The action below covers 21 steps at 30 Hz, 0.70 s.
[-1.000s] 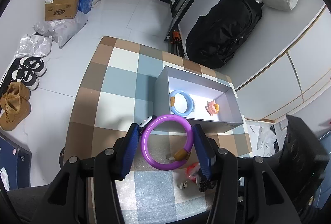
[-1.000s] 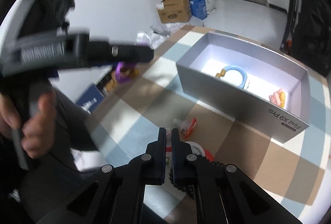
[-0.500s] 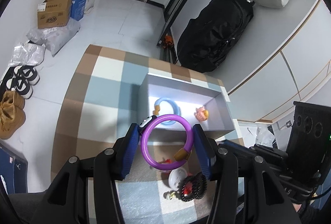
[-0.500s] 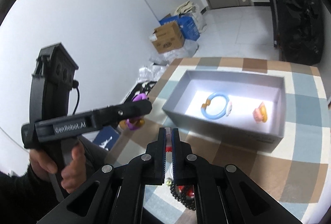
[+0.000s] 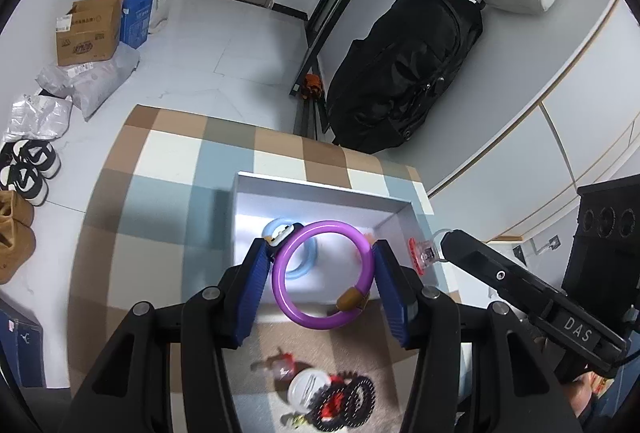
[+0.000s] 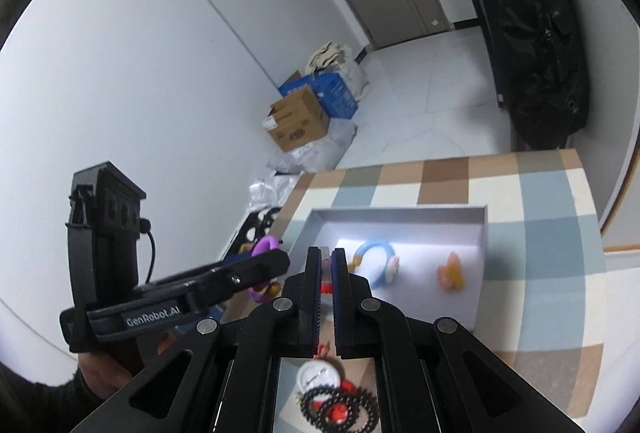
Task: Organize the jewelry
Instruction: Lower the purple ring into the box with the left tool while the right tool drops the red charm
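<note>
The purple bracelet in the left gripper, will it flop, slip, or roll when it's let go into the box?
The purple bracelet keeps a round hoop shape between the left gripper fingers, so it is probably stiff. Its glossy surface may be slippery. Dropped into the gray box, it might roll briefly before lying flat.

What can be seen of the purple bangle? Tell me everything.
The purple bangle is a smooth, glossy, translucent-looking ring with a brown-gold fitting at its lower right. The left gripper holds it across its width, a blue ridged pad pressing each side. It hangs in the air over the near wall of the open grey box, touching nothing else.
</note>
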Tool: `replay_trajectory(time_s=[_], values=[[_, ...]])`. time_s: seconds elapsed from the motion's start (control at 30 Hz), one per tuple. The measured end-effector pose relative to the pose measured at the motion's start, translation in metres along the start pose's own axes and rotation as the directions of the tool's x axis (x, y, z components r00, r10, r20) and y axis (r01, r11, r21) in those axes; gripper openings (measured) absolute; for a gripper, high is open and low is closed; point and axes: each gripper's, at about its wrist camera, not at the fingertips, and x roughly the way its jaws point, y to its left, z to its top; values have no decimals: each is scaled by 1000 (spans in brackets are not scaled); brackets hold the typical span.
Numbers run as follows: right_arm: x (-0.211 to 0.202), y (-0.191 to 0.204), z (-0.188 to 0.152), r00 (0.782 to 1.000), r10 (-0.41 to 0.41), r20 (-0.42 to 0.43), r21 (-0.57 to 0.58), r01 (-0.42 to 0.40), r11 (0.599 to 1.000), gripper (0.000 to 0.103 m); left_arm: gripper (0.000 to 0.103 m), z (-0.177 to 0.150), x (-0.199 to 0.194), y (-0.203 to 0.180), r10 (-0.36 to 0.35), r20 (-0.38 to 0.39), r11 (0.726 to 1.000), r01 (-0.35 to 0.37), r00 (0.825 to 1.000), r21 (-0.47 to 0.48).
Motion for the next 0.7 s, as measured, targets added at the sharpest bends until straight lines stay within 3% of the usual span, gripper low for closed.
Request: replay_trajectory(time_s=[0.33, 0.7], values=[[8, -17, 18, 999, -45, 25, 23, 45, 999, 4, 47, 16, 30, -8, 12, -43, 1000, -12, 999, 5], [20, -48, 25, 998, -67, -10, 90, 68, 994, 4, 47, 23, 53, -15, 24, -86, 1000, -23, 996, 16]])
